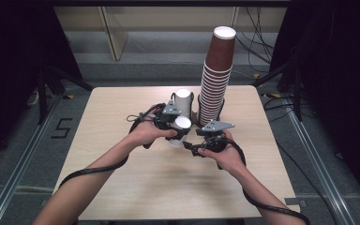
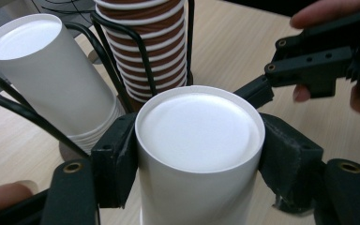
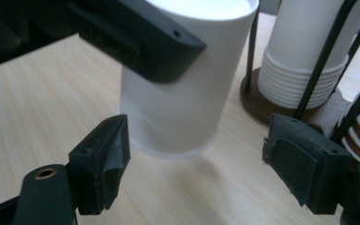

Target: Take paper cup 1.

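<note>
Light wooden table (image 1: pixel 122 178) on grey floor (image 1: pixel 23 154), seemingly dark-curtained; left gripper (image 2: pixel 194 154) grasps white cup (image 2: pixel 199 136), right gripper's (image 3: pixel 197 164) fingers released.

In your left gripper view, the white cup (image 2: pixel 199 154) clamped between the pads runs off the bottom edge, so you can't see its rim or whether it touches the table (image 2: pixel 243 42). The brown cup stack (image 2: pixel 147 47) is cut off at the top there, and the wire holder (image 2: pixel 117 51) hides part of it. Your right gripper (image 2: pixel 309 65) is cropped at the right edge. In your right gripper view, the left gripper's jaw covers the cup's (image 3: pixel 178 108) upper left side, and the cup's lower rim is blurred. The white stack (image 3: pixel 304 61) loses its top to the frame.
</note>
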### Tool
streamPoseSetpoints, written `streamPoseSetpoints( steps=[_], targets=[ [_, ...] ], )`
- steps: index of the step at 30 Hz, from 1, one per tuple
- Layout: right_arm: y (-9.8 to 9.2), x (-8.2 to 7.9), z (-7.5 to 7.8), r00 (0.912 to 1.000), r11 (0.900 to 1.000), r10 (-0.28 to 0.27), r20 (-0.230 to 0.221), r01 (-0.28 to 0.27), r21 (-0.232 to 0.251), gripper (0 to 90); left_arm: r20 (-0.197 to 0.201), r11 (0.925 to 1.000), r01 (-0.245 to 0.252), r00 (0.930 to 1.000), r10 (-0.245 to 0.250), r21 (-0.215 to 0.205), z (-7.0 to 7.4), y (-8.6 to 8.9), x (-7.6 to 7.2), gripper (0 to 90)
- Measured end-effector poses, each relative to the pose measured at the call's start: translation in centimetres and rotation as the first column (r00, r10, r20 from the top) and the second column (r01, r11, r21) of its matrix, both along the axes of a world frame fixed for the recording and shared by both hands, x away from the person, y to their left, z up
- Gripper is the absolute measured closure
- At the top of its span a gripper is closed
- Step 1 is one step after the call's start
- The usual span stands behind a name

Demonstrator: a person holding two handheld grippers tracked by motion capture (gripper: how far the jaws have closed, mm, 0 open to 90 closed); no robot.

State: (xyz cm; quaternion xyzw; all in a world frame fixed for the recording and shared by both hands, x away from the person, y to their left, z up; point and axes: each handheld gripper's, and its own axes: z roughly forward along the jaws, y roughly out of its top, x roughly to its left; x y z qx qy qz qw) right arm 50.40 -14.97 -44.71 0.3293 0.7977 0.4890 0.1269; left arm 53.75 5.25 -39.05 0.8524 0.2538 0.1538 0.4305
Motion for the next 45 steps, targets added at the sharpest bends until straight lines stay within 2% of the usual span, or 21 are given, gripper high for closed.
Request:
streamPoseSetpoints(
  steps=[1,3,6,7,10,11,14,17,18,26,28,30,34,35,37,39,40,42,43,44,45],
  targets=[
    [0.1,0.1,-0.1,0.9999,1.0,-0.003,0.01,0.003,0.03,22.3,0.0,0.9997,-0.008,1.0,0.008,-0.022,-0.1,-0.2,0.0,33.6],
    [0.1,0.3,0.0,0.9997,1.0,-0.015,0.018,0.014,0.023,21.4,-0.006,0.9982,-0.017,0.9998,0.017,-0.058,-0.1,-0.5,0.1,33.6],
    [0.5,0.6,-0.2,0.9994,0.998,-0.026,0.025,0.024,0.059,20.6,-0.012,0.9961,-0.024,0.9997,0.023,-0.085,-0.1,-1.1,0.1,33.6],
    [0.8,0.6,-0.2,0.9979,0.996,-0.061,0.02,0.06,0.073,20.4,-0.018,0.9943,-0.027,0.9995,0.026,-0.103,-0.2,-1.5,0.0,33.6],
    [0.9,1.0,-0.3,0.9973,0.996,-0.056,0.047,0.053,0.067,20.4,-0.016,0.9938,-0.018,0.9997,0.016,-0.11,-0.2,-1.7,0.0,33.6],
    [0.9,1.0,-0.2,0.996,0.995,-0.076,0.048,0.073,0.06,20.5,-0.021,0.9918,-0.028,0.9994,0.026,-0.124,-0.2,-2.0,-0.1,33.6],
    [1.3,1.0,-0.5,0.9966,0.993,-0.081,0.01,0.08,0.085,21.5,-0.021,0.9917,-0.023,0.9996,0.021,-0.126,-0.2,-2.2,-0.1,33.5],
    [1.1,1.0,-0.5,0.994,0.993,-0.095,0.055,0.091,0.07,23.5,-0.023,0.99,-0.023,0.9995,0.02,-0.139,-0.2,-2.2,-0.1,33.0],
    [1.1,1.0,-0.5,0.9958,0.992,-0.088,0.024,0.085,0.09,24.5,-0.021,0.9895,-0.02,0.9996,0.018,-0.143,-0.3,-2.1,-0.1,32.7],
    [1.0,0.8,-0.4,0.9956,0.99,-0.092,0.015,0.09,0.108,27.1,-0.045,0.9823,-0.031,0.9987,0.023,-0.184,-0.4,-1.8,0.1,32.0],
    [0.9,0.7,-0.4,0.9955,0.989,-0.095,0.003,0.094,0.117,27.6,-0.054,0.977,-0.028,0.9984,0.017,-0.212,-0.3,-1.7,0.2,28.6],
    [0.8,0.9,-0.4,0.9963,0.99,-0.084,0.018,0.081,0.112,27.6,-0.042,0.9749,-0.032,0.9989,0.023,-0.22,-0.2,-1.6,0.2,26.0],
    [0.4,0.8,-0.6,0.9937,0.988,-0.102,-0.046,0.107,0.115,27.7,-0.002,0.9715,-0.042,0.9991,0.043,-0.233,0.4,-1.1,0.1,15.2],
    [0.4,0.8,-0.6,0.9937,0.988,-0.102,-0.046,0.107,0.115,27.7,0.007,0.9716,-0.04,0.9991,0.043,-0.233,0.7,-0.9,0.0,15.2],
    [0.0,0.8,-0.6,0.9901,0.984,-0.12,-0.074,0.128,0.126,27.7,0.029,0.9664,-0.041,0.9983,0.05,-0.254,1.0,-0.3,-0.2,14.2],
    [-0.5,0.8,-0.6,0.9796,0.972,-0.153,-0.13,0.173,0.16,27.7,0.047,0.9671,-0.042,0.9973,0.056,-0.251,1.3,0.3,-0.6,13.8],
    [-1.0,1.1,-0.6,0.9807,0.973,-0.159,-0.114,0.175,0.151,27.7,0.062,0.9676,-0.042,0.9964,0.059,-0.249,1.3,0.6,-0.8,13.6],
    [-1.6,1.2,-0.6,0.9695,0.958,-0.18,-0.166,0.212,0.196,27.6,0.084,0.9698,-0.041,0.9945,0.063,-0.241,1.4,1.1,-1.2,13.5],
    [-2.1,1.4,-0.6,0.9615,0.943,-0.19,-0.198,0.235,0.234,27.6,0.091,0.971,-0.044,0.9936,0.067,-0.235,1.3,1.3,-1.4,13.2],
    [-2.3,1.4,-0.6,0.9563,0.937,-0.197,-0.216,0.248,0.244,27.6,0.098,0.9727,-0.043,0.9929,0.067,-0.228,1.2,1.5,-1.6,13.2],
    [-2.3,1.4,-0.6,0.9563,0.937,-0.197,-0.216,0.248,0.244,27.6,0.102,0.974,-0.04,0.9928,0.064,-0.223,1.0,1.6,-1.8,13.2]
  ],
)
